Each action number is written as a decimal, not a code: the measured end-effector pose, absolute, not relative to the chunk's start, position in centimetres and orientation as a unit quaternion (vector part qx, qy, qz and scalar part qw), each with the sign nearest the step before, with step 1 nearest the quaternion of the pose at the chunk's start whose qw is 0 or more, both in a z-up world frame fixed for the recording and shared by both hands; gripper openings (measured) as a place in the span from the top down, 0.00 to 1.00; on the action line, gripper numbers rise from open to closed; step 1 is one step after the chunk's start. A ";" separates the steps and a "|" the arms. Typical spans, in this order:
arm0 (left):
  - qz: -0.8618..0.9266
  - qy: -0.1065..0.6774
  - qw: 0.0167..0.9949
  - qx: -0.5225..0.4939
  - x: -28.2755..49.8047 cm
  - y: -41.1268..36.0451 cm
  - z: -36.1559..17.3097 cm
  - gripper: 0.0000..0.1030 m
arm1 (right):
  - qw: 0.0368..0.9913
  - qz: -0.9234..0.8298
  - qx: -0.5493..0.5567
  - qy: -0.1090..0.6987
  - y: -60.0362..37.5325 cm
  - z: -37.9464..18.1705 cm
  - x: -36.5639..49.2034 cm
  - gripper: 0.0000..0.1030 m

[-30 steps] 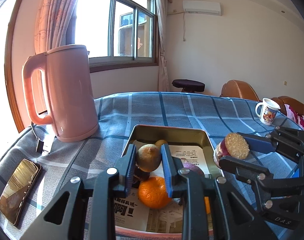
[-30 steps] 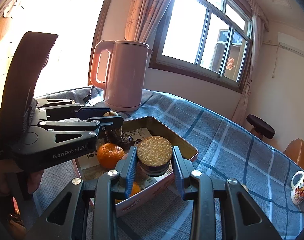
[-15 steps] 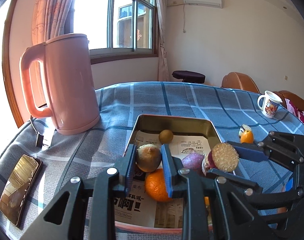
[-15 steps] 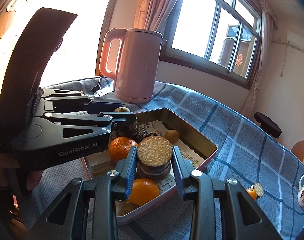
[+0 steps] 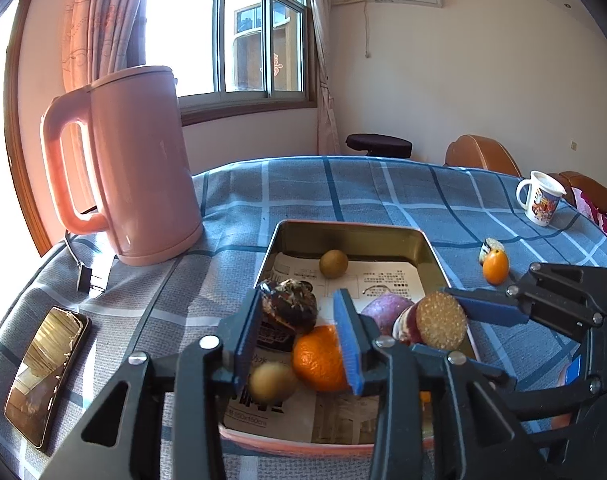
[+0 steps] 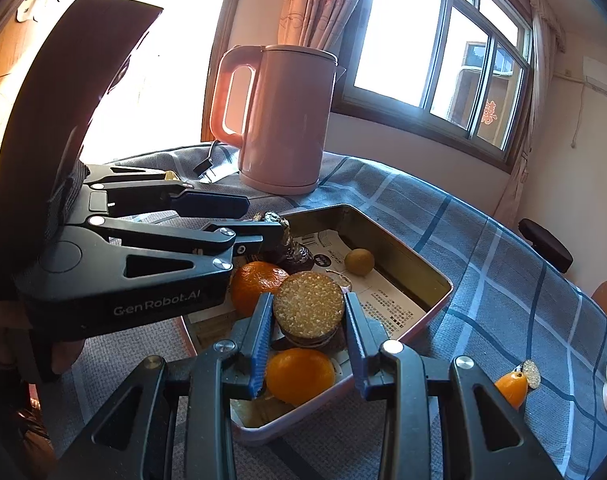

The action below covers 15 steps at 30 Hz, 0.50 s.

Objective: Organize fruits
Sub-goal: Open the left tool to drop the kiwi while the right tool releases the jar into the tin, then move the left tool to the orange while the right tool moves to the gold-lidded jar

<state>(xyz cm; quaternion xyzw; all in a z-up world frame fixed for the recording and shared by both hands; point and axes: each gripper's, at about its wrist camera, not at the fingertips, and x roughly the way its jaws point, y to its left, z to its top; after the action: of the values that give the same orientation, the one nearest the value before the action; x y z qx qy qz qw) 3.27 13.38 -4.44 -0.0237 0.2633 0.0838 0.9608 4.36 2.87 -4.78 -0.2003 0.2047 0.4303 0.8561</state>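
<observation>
A metal tray (image 5: 351,226) lined with printed paper holds an orange (image 5: 317,360), a small brown fruit (image 5: 333,264), a dark foil-wrapped lump (image 5: 289,306) and a purple piece (image 5: 383,308). My left gripper (image 5: 297,332) hangs over the tray's near end and its jaws are opening. A second small brown fruit (image 5: 272,382), blurred, lies below them, free of the pads. My right gripper (image 6: 307,320) is shut on the cut purple piece (image 6: 308,306), tan grainy face up, above another orange (image 6: 299,374) in the tray (image 6: 403,256). The left gripper (image 6: 259,220) reaches in from the left.
A pink kettle (image 5: 131,164) stands left of the tray, its plug (image 5: 89,280) and a phone (image 5: 43,372) nearer the table's left edge. A kumquat (image 5: 495,266) and a cut slice (image 5: 491,246) lie on the blue checked cloth right of the tray. A mug (image 5: 541,198) stands far right.
The left jaws have parted and let go of the small brown fruit, which dropped into the tray's near end. The right gripper has carried the cut purple piece in over the tray.
</observation>
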 end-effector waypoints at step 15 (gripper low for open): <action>0.016 0.225 0.974 0.004 4.9 5.1 -1.0 0.22 | 0.921 0.330 -0.099 0.185 -9.7 -0.9 8.4 0.33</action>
<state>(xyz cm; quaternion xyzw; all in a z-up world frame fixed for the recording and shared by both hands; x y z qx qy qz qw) 4.85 5.12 -0.98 0.0037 0.2245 0.0165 0.9743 8.41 -9.72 -0.92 -0.0985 0.1845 0.3299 0.9205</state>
